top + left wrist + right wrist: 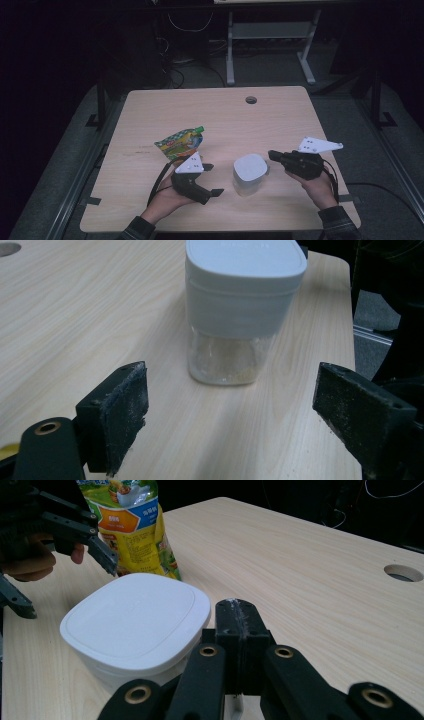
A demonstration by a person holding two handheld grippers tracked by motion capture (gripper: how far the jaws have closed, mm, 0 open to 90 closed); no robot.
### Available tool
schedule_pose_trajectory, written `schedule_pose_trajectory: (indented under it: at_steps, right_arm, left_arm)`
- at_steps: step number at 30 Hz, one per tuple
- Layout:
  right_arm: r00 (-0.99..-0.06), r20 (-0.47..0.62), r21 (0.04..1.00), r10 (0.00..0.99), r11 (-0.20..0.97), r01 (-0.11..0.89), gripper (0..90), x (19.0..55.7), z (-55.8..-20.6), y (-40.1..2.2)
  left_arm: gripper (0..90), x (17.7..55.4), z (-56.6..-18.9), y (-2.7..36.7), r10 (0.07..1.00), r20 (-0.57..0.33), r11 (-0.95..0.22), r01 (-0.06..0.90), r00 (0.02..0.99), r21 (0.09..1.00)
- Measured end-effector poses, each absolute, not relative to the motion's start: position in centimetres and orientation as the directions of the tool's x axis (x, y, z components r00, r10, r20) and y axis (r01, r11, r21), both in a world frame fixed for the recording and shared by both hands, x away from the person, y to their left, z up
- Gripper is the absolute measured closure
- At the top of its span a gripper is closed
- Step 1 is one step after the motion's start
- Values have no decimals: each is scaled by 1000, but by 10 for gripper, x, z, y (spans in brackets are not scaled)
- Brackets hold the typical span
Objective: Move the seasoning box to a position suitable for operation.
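Near the middle of the tabletop [150, 110], toward the person's edge, stands a clear container [249, 175] with a white lid, upright, a little pale granular stuff at its bottom. It serves as the landmark here. To its left, near but not touching, hangs the left gripper [210, 179], its fingers [122, 415] spread wide apart with nothing between them; seen along that gripper, the container sits ahead of the gap, apart from both pads. To the container's right is the right gripper [272, 155], its fingers [239, 630] pressed together and empty, the tips just beside the lid's edge; whether they touch it cannot be told. Behind the container and to its left, a green and yellow spouted pouch [181, 141] lies on the tabletop, just beyond the left gripper.
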State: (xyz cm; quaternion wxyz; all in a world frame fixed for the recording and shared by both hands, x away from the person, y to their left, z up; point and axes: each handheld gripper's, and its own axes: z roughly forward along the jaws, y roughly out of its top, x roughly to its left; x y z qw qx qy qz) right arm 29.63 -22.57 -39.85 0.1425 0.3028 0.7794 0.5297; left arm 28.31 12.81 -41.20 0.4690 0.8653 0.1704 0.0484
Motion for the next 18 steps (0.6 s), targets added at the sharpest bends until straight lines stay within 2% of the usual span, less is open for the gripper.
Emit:
schedule_pose_trajectory:
  at_steps: [18]
  right_arm:
    - [-784, 91, 915, 615, 260, 310, 894, 299, -392, -218]
  left_arm:
    - [131, 295, -413, 96, 300, -50, -523, 209, 952, 826]
